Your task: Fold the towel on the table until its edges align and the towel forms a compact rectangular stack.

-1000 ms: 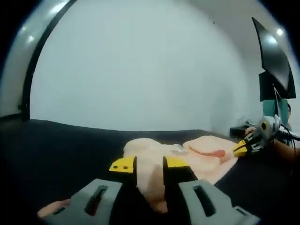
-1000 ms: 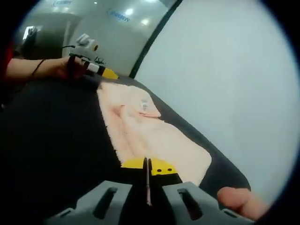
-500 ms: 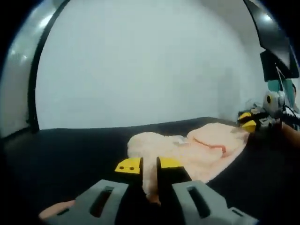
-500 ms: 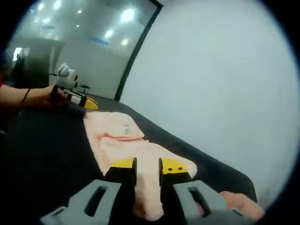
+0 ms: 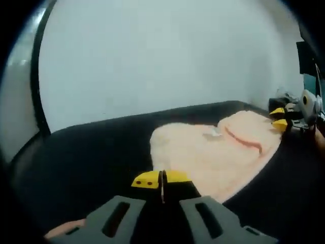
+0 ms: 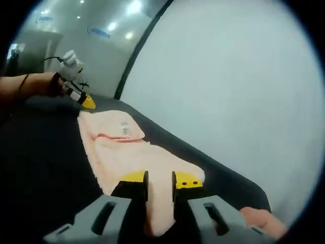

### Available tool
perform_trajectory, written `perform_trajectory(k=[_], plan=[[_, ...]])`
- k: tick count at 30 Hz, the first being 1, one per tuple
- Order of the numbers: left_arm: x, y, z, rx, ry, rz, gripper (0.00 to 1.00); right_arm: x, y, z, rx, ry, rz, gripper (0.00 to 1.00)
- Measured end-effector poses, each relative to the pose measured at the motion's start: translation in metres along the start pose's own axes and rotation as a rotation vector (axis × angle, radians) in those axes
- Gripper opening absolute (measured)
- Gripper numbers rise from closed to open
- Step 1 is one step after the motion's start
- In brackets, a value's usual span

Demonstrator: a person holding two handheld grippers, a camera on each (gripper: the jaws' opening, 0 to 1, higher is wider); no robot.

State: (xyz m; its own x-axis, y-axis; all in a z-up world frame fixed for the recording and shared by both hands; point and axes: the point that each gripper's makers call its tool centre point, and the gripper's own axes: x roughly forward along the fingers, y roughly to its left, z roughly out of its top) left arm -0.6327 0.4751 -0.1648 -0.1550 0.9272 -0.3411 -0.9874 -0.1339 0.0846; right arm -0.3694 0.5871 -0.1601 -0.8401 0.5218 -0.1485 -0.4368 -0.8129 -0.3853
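Mid-fold: towel (image 5: 213,157) lies centre-right on the table (image 5: 86,157). Left gripper (image 5: 162,179) is pinched closed at its corner; right gripper (image 6: 160,179) straddles the edge, narrow gap. Next, probably lift and fold over.

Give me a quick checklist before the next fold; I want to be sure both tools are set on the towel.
1. Left tool shut at the towel's near edge: ok; whether it grips cloth: cannot tell.
2. Right tool has cloth between its jaws: ok, though a gap remains.
3. Towel lies on the black table, fully in view: ok.
4. Edges aligned into a compact rectangle: not ok; the towel is spread long, with a fold at one end.
5. Small white tag lies on top of the towel: ok.
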Motion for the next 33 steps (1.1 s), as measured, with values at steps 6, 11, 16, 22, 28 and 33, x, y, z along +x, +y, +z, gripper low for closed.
perform_trajectory(k=[6, 11, 16, 22, 28, 33], plan=[[0.075, 0.008, 0.005, 0.070, 0.095, 0.035, 0.12, 0.002, 0.001, -0.006, 0.005, 0.014, -0.002, 0.16], [0.103, -0.028, -0.008, 0.211, 0.089, -0.132, 0.11, 0.003, -0.005, -0.012, 0.003, 0.035, -0.024, 0.16], [0.056, 0.020, 0.016, 0.116, 0.057, 0.113, 0.13, -0.006, -0.046, -0.013, 0.159, 0.010, -0.176, 0.15], [0.092, -0.022, 0.017, 0.385, 0.052, 0.024, 0.13, -0.007, -0.065, -0.006, 0.248, -0.037, -0.210, 0.14], [0.111, -0.032, -0.011, 0.410, 0.150, -0.003, 0.12, -0.004, -0.056, -0.018, 0.206, 0.020, -0.198, 0.14], [0.086, -0.029, 0.049, 0.392, 0.002, 0.052, 0.12, 0.000, -0.054, -0.021, 0.193, 0.037, -0.199, 0.14]])
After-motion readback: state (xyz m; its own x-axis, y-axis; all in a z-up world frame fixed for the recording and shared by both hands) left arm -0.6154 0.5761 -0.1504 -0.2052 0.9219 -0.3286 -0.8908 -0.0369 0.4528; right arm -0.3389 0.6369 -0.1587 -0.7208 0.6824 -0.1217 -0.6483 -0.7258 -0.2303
